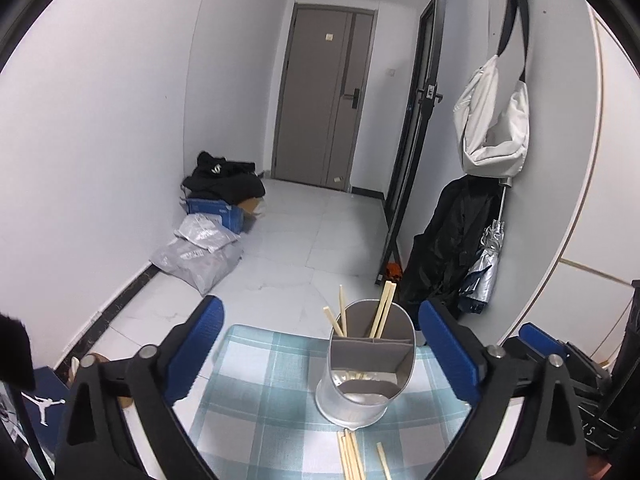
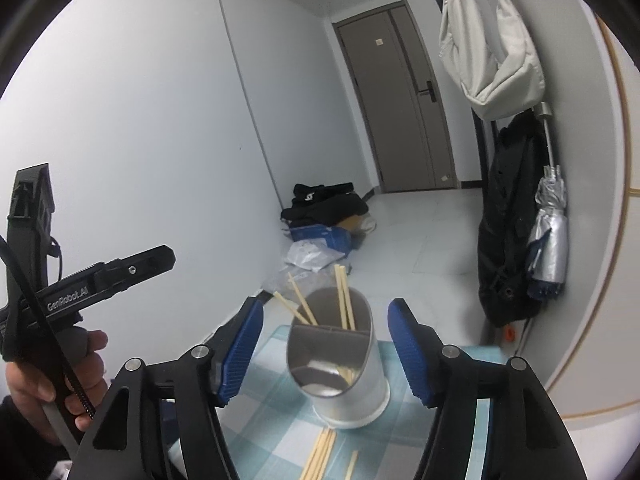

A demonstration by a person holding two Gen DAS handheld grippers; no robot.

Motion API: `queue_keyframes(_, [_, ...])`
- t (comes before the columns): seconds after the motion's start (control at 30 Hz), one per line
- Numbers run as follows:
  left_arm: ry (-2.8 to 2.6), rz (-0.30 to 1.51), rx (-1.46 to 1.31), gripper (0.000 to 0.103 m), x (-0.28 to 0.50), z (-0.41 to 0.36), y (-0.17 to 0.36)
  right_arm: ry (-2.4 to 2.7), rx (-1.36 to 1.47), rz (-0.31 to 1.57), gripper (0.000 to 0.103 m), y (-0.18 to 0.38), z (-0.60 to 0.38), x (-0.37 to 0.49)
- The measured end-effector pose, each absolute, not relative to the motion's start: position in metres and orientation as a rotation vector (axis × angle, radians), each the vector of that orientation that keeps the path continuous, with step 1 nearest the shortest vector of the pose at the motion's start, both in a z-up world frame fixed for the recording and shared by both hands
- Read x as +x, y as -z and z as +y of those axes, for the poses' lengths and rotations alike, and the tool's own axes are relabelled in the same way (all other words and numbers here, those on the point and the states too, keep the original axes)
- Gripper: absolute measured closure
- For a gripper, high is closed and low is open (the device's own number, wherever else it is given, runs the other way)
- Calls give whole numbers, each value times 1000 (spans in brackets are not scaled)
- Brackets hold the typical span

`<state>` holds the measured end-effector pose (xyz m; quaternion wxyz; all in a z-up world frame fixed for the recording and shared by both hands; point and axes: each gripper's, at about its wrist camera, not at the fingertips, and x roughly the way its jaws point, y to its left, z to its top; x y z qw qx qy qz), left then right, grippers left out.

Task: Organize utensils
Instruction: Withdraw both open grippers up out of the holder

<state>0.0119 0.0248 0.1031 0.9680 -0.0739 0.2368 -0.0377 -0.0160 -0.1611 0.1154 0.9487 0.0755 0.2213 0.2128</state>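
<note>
A metal utensil holder (image 1: 360, 396) (image 2: 352, 392) with an inner divider stands on a blue-and-white checked tablecloth (image 1: 260, 400) (image 2: 272, 420). Several wooden chopsticks (image 1: 384, 308) (image 2: 342, 296) stand in its rear compartment. More loose chopsticks (image 1: 350, 456) (image 2: 320, 456) lie on the cloth in front of it. My left gripper (image 1: 320, 308) is open wide, its blue pads (image 1: 196, 348) apart from the holder on both sides. My right gripper (image 2: 326, 306) is also open, less wide, with the holder ahead between its pads (image 2: 240, 352) and untouched. Neither holds anything.
A hand (image 2: 40, 384) holds the left gripper's body (image 2: 92, 280) at the left of the right wrist view. On the right wall hang a white bag (image 1: 492, 128), a black coat (image 1: 452, 240) and a folded umbrella (image 1: 484, 264). Clothes and boxes (image 1: 220, 196) lie on the floor by a door (image 1: 320, 100).
</note>
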Motion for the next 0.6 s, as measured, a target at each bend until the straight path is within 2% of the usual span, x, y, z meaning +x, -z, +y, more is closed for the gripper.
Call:
queue_keyframes(0.27, [82, 450, -141, 3, -13, 22, -93, -399, 146, 446, 29, -101, -164, -46])
queue_keyframes(0.6, [74, 453, -158, 3, -36, 23, -71, -363, 121, 489, 28, -79, -165, -72])
